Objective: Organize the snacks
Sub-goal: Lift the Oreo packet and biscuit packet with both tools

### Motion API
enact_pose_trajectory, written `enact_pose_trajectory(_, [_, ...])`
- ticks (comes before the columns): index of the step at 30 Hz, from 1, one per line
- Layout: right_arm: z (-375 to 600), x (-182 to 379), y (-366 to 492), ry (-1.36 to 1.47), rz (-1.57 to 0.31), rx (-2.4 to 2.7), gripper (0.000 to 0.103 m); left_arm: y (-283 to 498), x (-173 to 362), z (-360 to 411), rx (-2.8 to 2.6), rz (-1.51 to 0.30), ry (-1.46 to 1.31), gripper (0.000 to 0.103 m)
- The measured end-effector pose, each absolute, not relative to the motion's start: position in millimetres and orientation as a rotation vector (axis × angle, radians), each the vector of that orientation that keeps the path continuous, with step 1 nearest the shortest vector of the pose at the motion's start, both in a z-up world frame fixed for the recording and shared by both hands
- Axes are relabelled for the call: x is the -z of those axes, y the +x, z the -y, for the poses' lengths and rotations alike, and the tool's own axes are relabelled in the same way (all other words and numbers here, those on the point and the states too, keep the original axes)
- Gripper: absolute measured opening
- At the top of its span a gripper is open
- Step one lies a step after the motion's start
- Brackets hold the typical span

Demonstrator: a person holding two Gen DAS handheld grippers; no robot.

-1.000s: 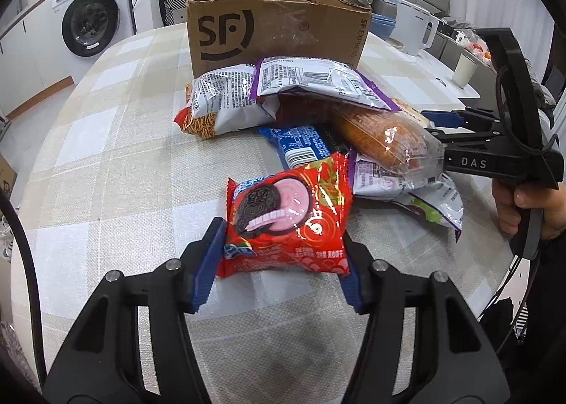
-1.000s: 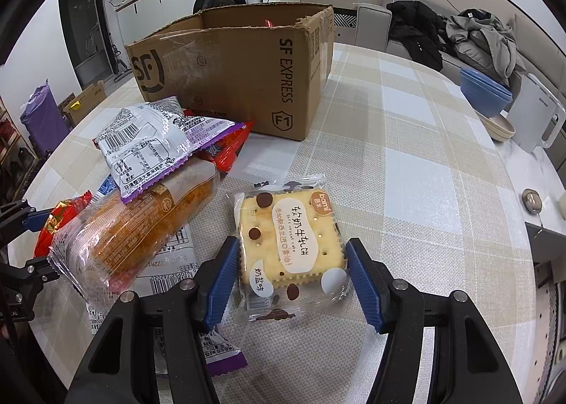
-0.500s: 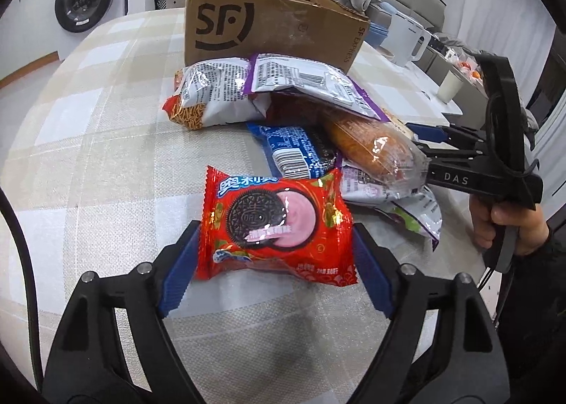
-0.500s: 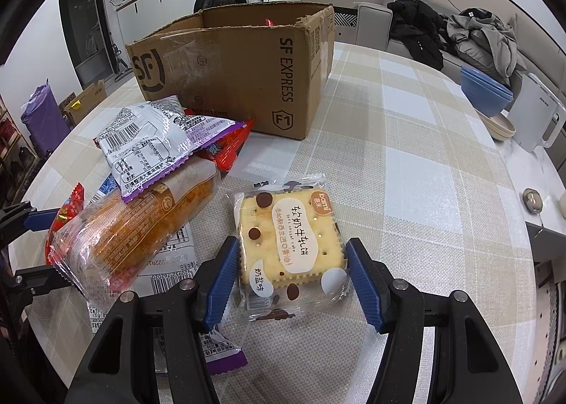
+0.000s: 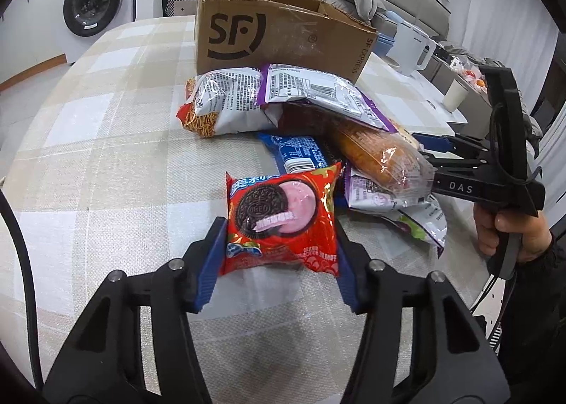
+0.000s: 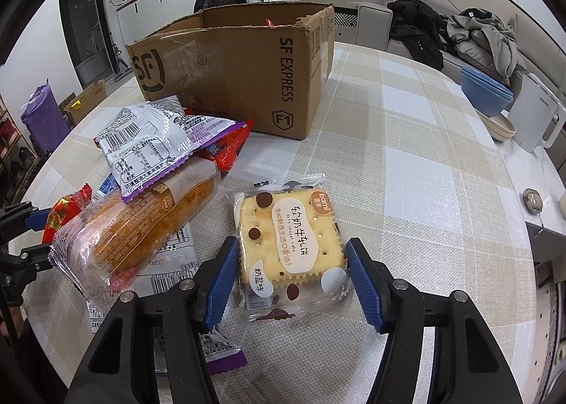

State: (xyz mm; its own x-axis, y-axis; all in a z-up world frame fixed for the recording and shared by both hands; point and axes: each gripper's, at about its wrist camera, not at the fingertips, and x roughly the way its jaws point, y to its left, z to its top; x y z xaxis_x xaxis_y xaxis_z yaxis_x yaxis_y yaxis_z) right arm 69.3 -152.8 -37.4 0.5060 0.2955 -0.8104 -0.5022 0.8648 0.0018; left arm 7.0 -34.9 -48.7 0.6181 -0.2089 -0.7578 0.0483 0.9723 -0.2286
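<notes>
A person sorting snacks at a checked table (image 5: 88, 163) works two hand-held grippers at once. The left gripper (image 5: 279, 255) has the red Oreo packet (image 5: 283, 223) between its blue jaws, which have just been closing and now press the packet's two sides; the wrapper bulges and its near edge looks lifted off the cloth. The right gripper (image 6: 292, 280) straddles the clear-wrapped biscuit cake (image 6: 288, 241), jaws partly open, the left pad at the wrapper's edge, the right one just clear of it, and the packet lying flat on the table. Between the two, a loose heap waits: an orange bread roll in film (image 6: 141, 230), a silver-and-purple bag (image 6: 155, 142), a noodle-snack bag (image 5: 223, 103) and a blue packet (image 5: 300, 153). Beyond the heap, at the far side of the table, stands an open cardboard box (image 6: 244, 68), the likely destination. The step in hand appears to be the pick-up, one packet for each hand. Next, the right jaws would need to close on the cake, and both packets would have to be raised clear of the heap and carried over the box's rim before release. Both wrappers are slippery and soft, so a firm but gentle squeeze is called for.
</notes>
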Motion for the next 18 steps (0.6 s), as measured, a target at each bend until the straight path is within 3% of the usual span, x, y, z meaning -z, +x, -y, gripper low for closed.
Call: enact_pose_trajectory(18, [155.2, 35.0, 69.0, -0.244, -0.906, -0.487, 0.061, -0.6, 41.6, 28.8, 0.109, -0.837, -0.178, 0.051])
